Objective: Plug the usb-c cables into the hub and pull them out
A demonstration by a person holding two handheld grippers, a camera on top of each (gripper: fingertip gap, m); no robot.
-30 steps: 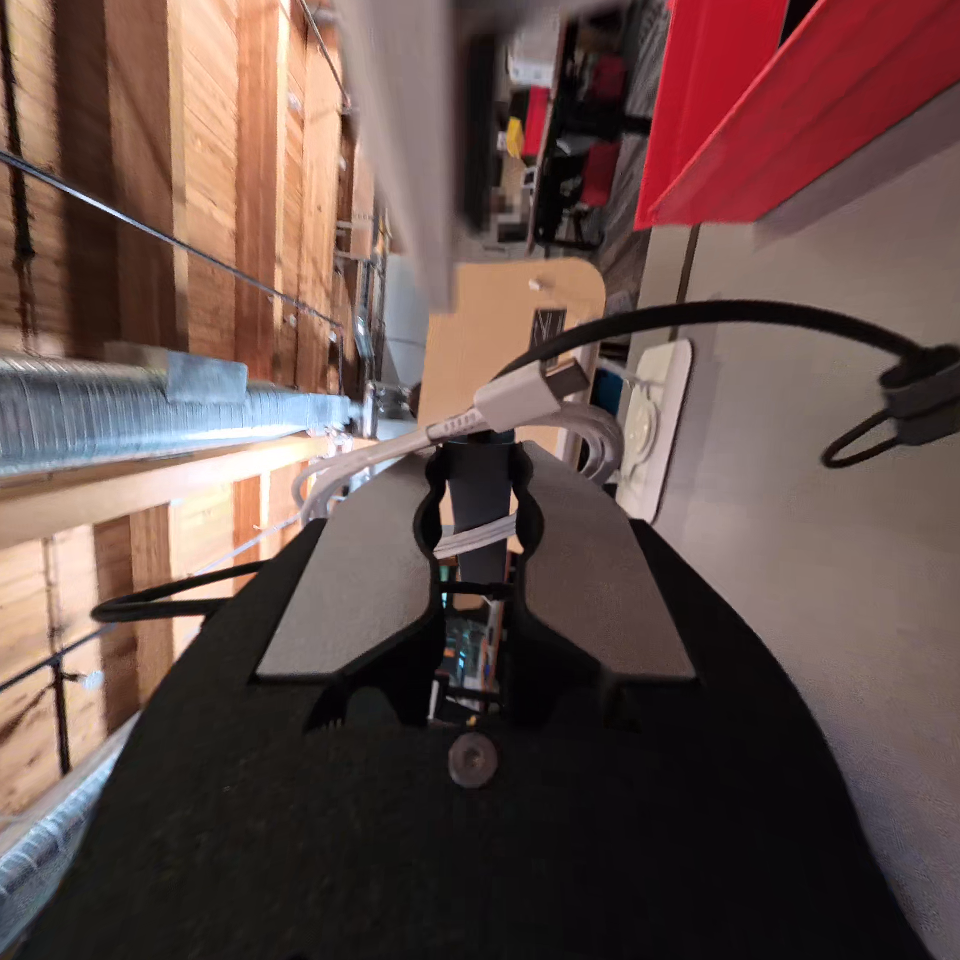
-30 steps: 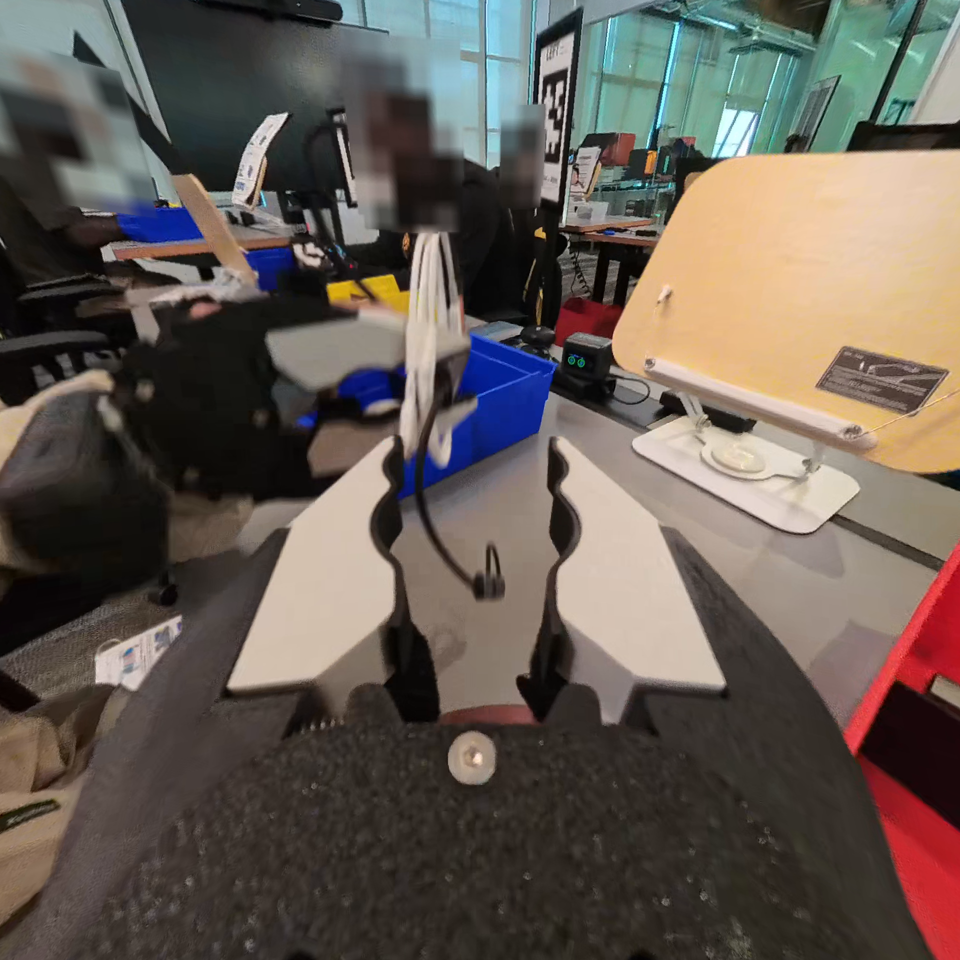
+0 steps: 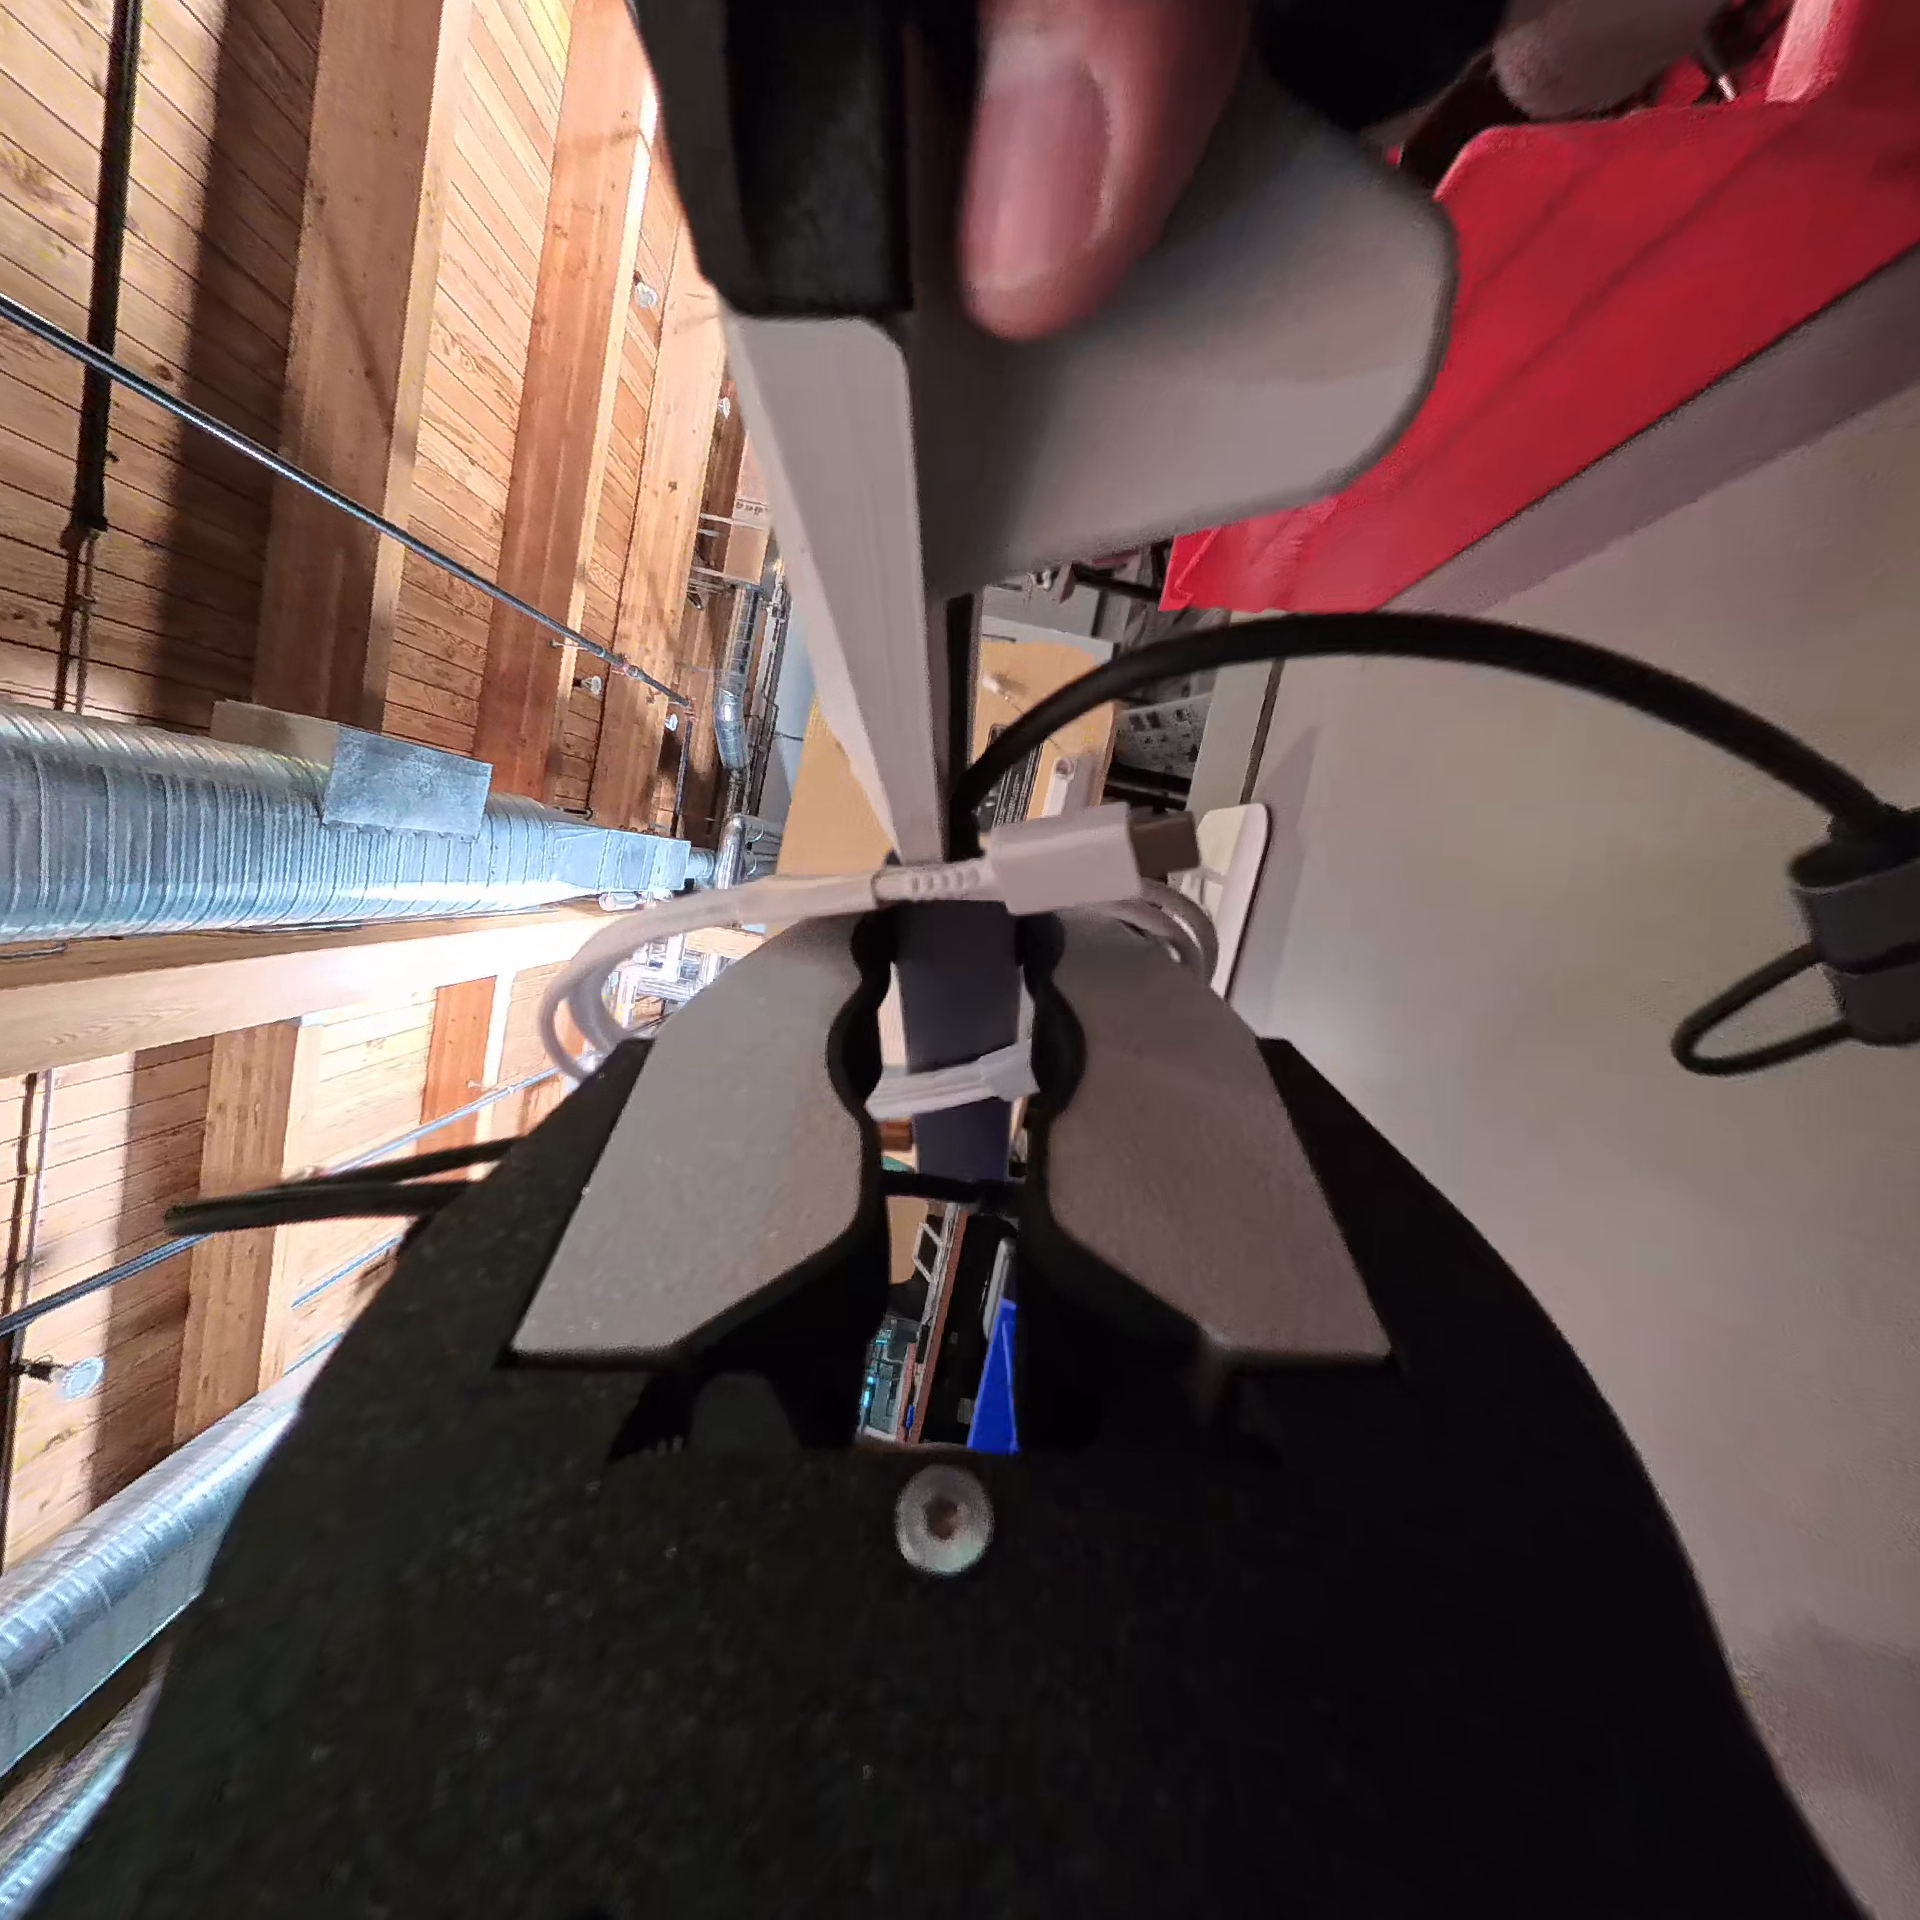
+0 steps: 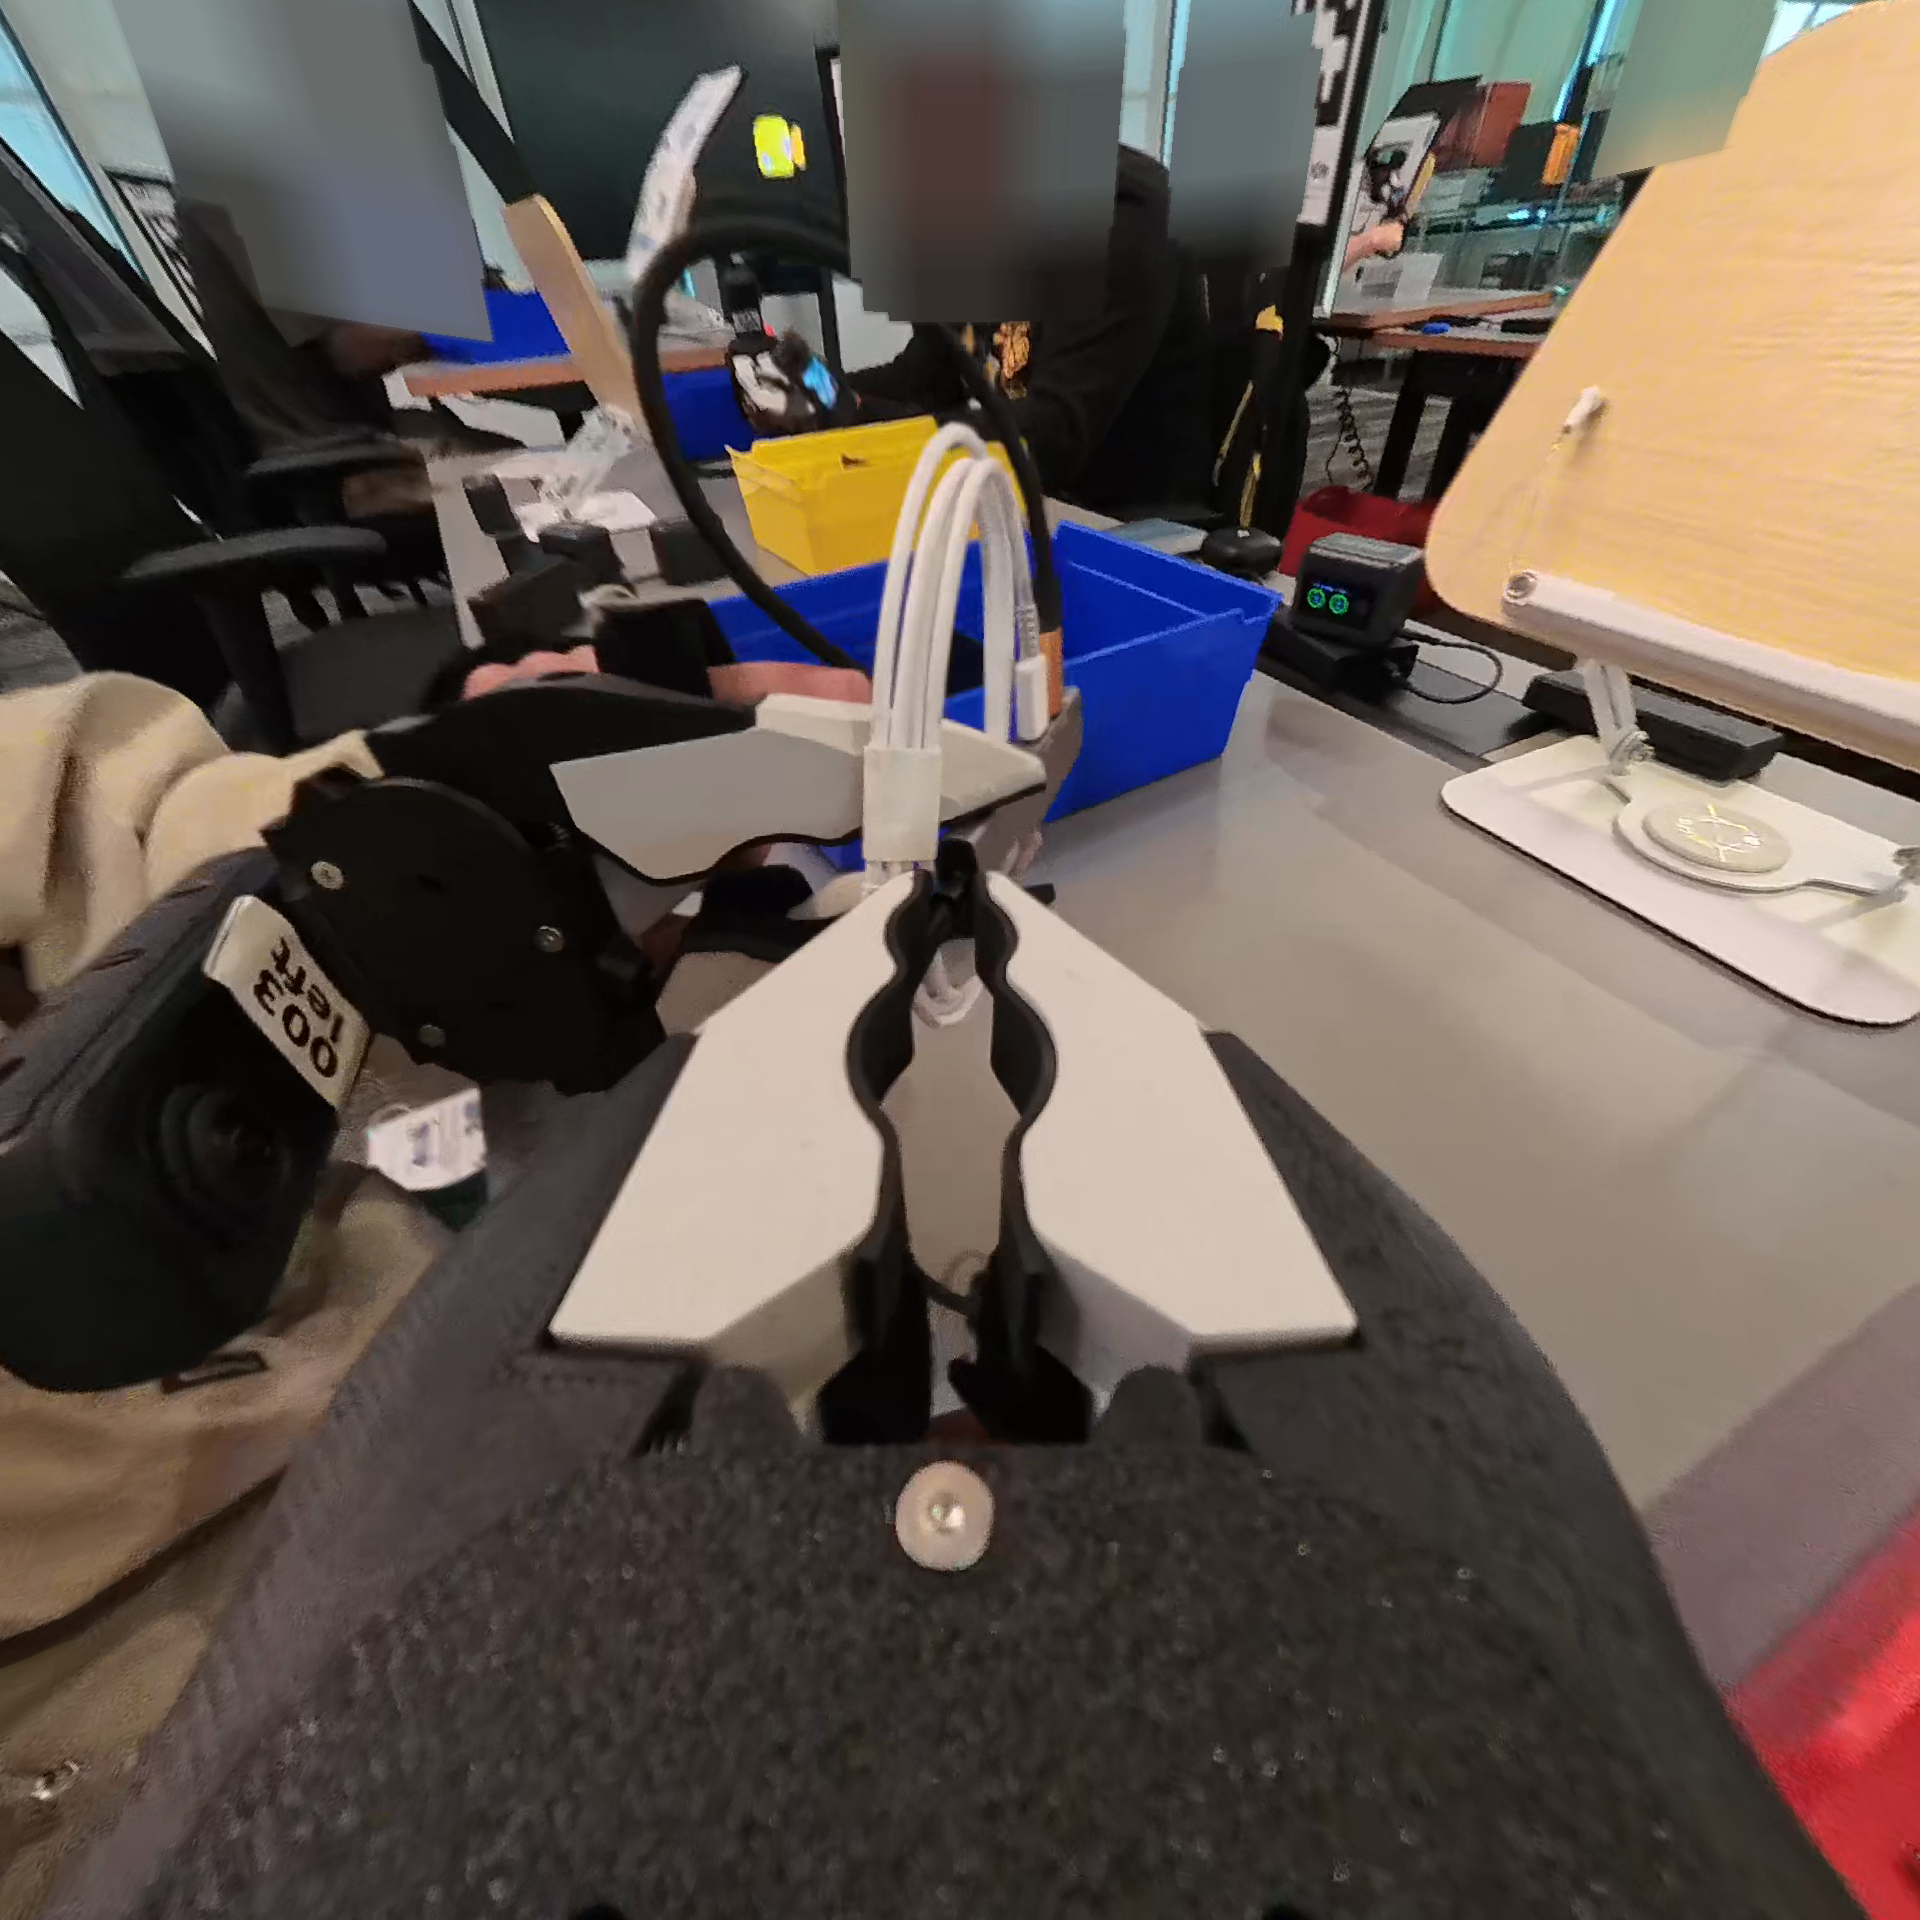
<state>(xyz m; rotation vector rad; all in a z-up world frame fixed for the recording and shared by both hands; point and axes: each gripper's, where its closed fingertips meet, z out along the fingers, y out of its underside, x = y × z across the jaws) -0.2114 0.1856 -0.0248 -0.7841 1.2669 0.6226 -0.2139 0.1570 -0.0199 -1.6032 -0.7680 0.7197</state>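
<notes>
White cable is dominating the left wrist view: the left gripper, tipped on its side, is clamping its two grey fingers on a dark grey hub, and a white USB-C cable is crossing just beyond the fingertips, its plug pointing toward the grey table. The right gripper is reaching down from above and pinching that cable just behind the plug. A black cable is arching from the hub toward a small grey piece near the frame edge. A red bin is sitting behind. In the right wrist view, the right gripper is showing its fingers nearly together, nipping the white cord just below the plug, while the left gripper is holding the hub beside it. The cable's white loops are standing up above the hub, and a second plug seems to be sitting in it, though this is hard to tell. A blue bin and a tilted wooden stand are sitting farther off. Judging by this, the plug is being taken up for insertion; next it needs turning and lining up with a free port, with the looped cord likely getting in the way.
</notes>
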